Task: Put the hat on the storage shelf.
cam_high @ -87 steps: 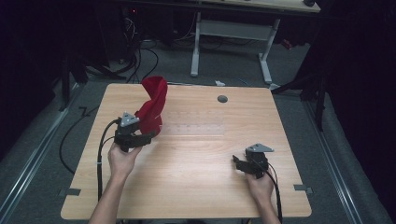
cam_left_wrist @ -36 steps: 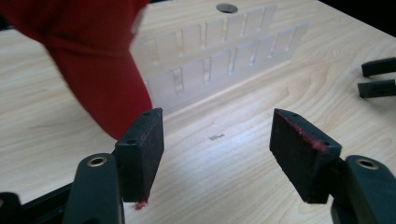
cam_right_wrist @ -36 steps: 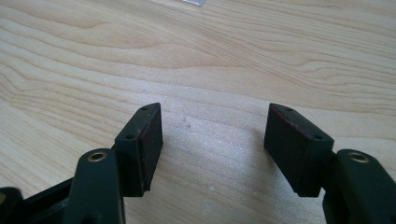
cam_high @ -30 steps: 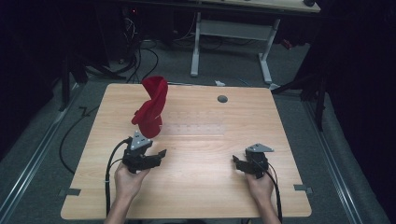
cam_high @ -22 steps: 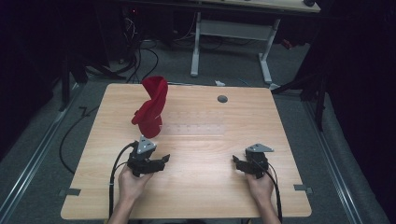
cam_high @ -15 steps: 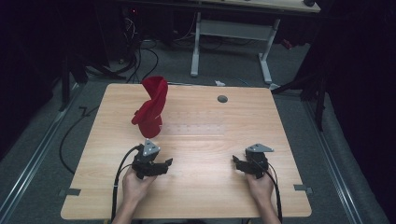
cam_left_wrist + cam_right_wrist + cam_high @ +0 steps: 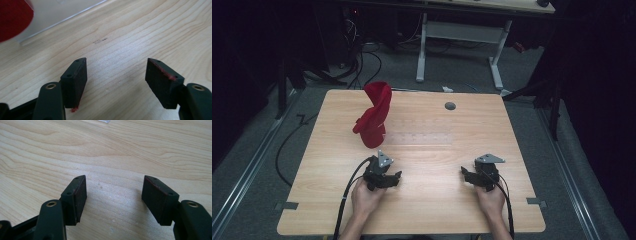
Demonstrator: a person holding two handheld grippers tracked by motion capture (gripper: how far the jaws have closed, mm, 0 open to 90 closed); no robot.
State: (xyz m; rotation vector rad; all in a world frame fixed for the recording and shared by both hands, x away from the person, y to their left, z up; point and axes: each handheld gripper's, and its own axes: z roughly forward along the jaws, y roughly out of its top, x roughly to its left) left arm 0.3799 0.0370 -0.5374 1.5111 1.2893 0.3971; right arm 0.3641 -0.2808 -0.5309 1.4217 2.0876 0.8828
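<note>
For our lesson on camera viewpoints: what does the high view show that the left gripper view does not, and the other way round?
High view alone: the whole red cloth standing twisted, the right tool, both hands, a dark round cap, and the floor.

Left gripper view alone: the left tool with jaws open on nothing, and red marks on its pads.

Both share: the wooden table, the clear sheet, and some red cloth.

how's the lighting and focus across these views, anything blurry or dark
High view: the table is evenly lit, the room around it nearly black. Left gripper view: wood grain sharp, the red cloth at the corner soft. Right gripper view: bright, the near jaws slightly soft.
</note>
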